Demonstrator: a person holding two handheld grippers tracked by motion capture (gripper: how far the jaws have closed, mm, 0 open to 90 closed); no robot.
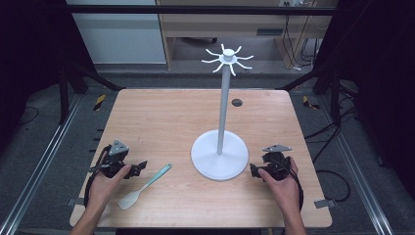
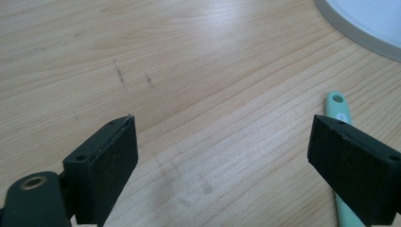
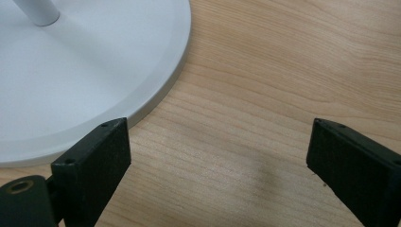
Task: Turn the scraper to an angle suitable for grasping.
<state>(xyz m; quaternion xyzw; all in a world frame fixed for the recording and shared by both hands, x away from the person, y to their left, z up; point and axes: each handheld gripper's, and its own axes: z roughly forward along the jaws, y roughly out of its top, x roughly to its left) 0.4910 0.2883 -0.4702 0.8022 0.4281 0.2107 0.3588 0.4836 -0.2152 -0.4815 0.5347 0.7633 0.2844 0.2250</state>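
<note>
Mint-green spatula [image 1: 145,186] flat on table, lying diagonal, pale blade nearest front edge, handle toward white stand.

Left hand-held gripper [image 1: 139,169] and right hand-held gripper [image 1: 253,170] both gape wide.

text: none legible | labels: none | brands: none | numbers: none | signs: none

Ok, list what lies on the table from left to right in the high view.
Left gripper → spatula → white stand → right gripper.
</note>
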